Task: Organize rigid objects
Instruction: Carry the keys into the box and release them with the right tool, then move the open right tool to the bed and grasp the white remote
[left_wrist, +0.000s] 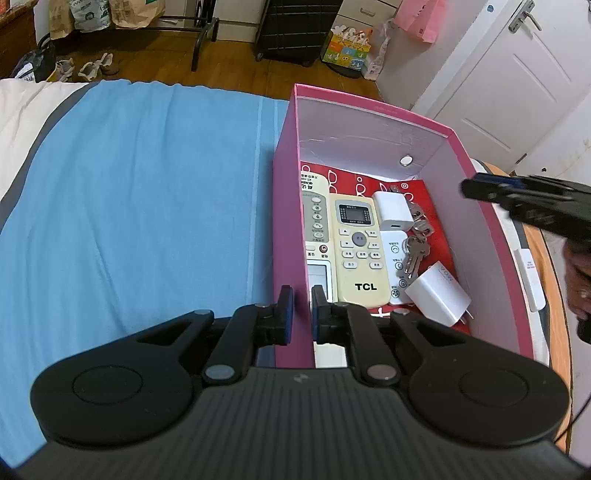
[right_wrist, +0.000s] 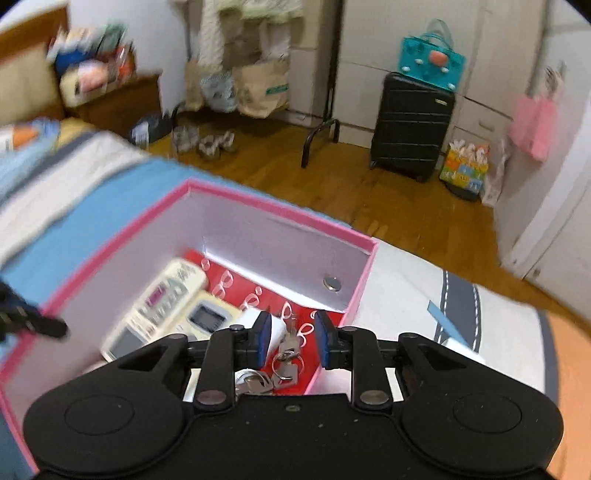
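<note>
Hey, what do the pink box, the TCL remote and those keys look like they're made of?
Pink box: likely cardboard, matte pink outside, pale paper lining, thin straight walls with folded corners. TCL remote: hard plastic, cream and yellowed, smooth moulded shell, probably rubbery buttons. Keys: metal, silvery and glinting, on a wire ring.

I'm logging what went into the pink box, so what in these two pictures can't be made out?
- Small white remote, left wrist view: partly covered by the bunch of silver keys and a white charger block.
- Grey-buttoned cream remote, left wrist view: its near end is hidden by the pink cardboard box wall and the left gripper.
- Cream remotes, right wrist view: labels lost to motion blur.
</note>
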